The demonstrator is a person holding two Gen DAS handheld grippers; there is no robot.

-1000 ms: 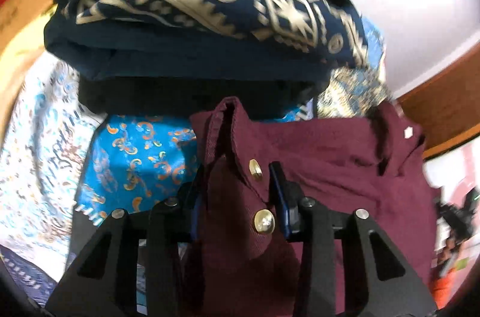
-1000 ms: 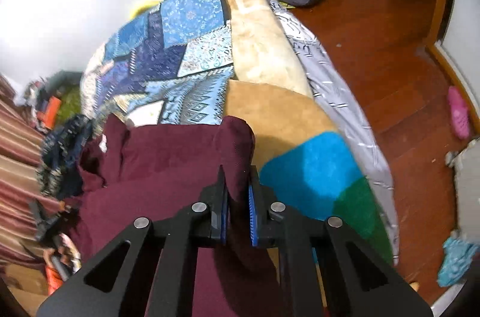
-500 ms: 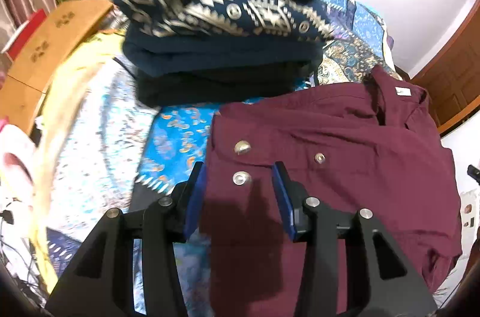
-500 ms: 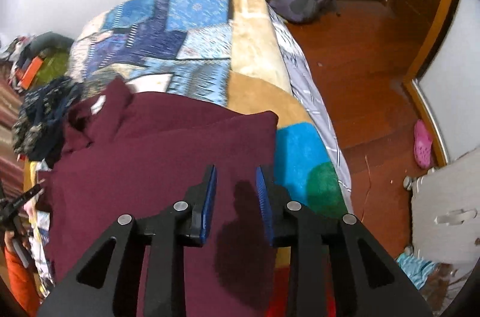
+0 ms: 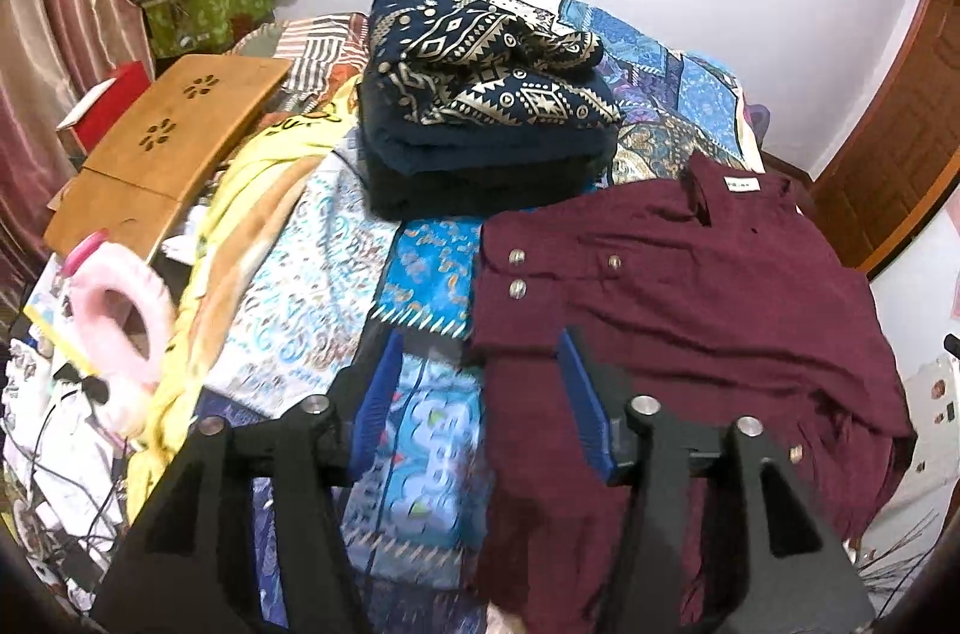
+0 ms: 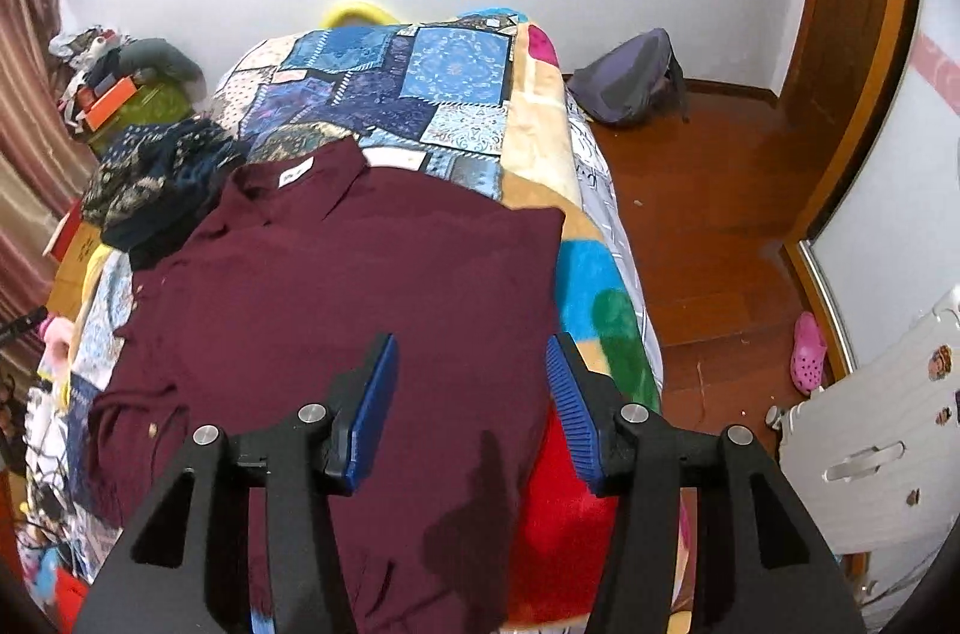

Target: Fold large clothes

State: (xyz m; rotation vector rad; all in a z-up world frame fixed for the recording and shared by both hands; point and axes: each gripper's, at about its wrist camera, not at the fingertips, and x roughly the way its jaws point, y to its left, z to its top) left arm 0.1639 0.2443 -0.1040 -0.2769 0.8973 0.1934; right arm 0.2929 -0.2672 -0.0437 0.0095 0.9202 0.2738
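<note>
A maroon shirt (image 5: 690, 298) with metal buttons lies spread flat on the patchwork bedspread (image 5: 312, 286), collar toward the far wall. My left gripper (image 5: 480, 394) hovers above the shirt's left edge, its jaws opening, nothing between the blue pads. In the right wrist view the same maroon shirt (image 6: 360, 286) fills the near part of the bed. My right gripper (image 6: 471, 394) hangs over the shirt's right side with its jaws opening and holds nothing.
A stack of folded dark clothes (image 5: 480, 106) sits on the bed beyond the shirt. A wooden lap table (image 5: 162, 142) and pink earmuffs (image 5: 120, 316) lie at the left. A wooden floor (image 6: 708, 226), a backpack (image 6: 630, 76) and a white suitcase (image 6: 882, 430) are on the right.
Both grippers let go of the maroon shirt, opened and rose back from it. The shirt, bunched in the jaws before, now lies flat on the bed.
</note>
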